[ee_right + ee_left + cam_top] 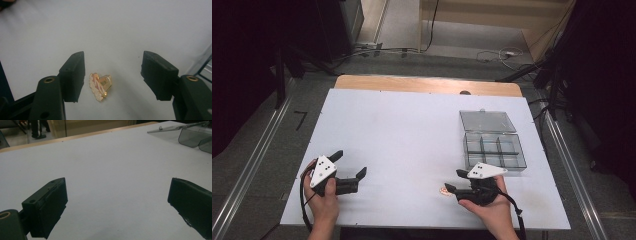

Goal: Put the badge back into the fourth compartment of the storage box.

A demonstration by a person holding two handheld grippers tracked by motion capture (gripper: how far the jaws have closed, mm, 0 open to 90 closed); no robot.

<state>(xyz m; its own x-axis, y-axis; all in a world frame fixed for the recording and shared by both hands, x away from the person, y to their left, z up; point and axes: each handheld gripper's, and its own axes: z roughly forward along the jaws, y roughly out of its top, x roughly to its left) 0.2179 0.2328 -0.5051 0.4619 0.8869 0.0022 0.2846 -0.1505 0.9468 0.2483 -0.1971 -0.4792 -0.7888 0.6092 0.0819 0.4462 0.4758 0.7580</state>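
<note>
A small gold and pink brooch-like pin (100, 86) lies on the white table between the open jaws of my right gripper (112, 75), closer to the left jaw. From above, the pin (444, 190) rests just left of the right gripper (454, 181), near the table's front edge. My left gripper (349, 164) rests open at the front left with nothing between its fingers (53, 202). A clear plastic compartment box (494, 150) with its lid (487, 121) folded back stands at the right, just beyond the right gripper.
The white table top (402, 135) stretches wide between the two grippers and the box. The box (197, 137) shows far off at the upper right in the left gripper view. Cables lie on the floor (492, 52) beyond the table.
</note>
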